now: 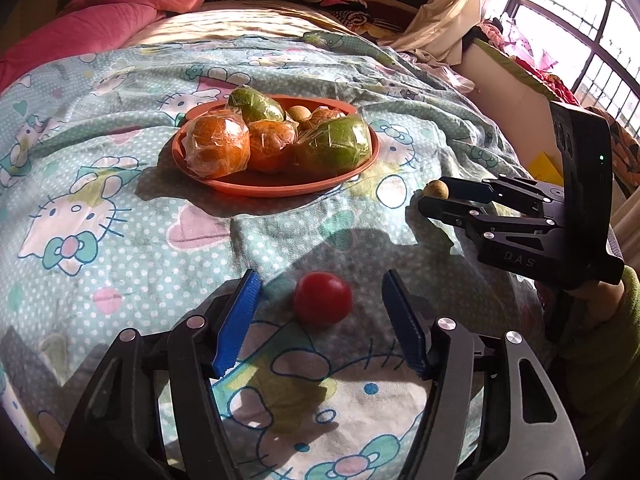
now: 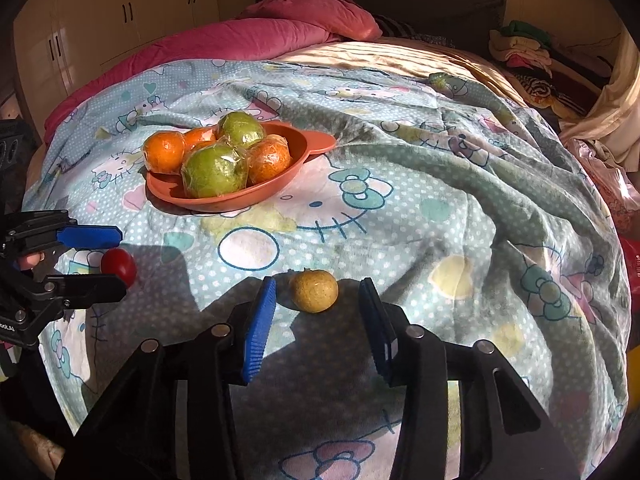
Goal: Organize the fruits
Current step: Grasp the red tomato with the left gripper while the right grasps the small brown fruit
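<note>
Bed (image 2: pixel 460 184) was covered by a pale blue cartoon-print sheet, sunlit; pink duvet (image 2: pixel 224 40) behind, barred window (image 1: pixel 580 20) at the side. Orange plate (image 1: pixel 280 188) held plastic-wrapped oranges and green fruits. Left gripper (image 1: pixel 320 312) fingers stood apart around a glossy red fruit (image 1: pixel 322 298), not touching. Right gripper (image 2: pixel 316 312) fingers straddled a small tan fruit (image 2: pixel 313 290), gaps visible.
</note>
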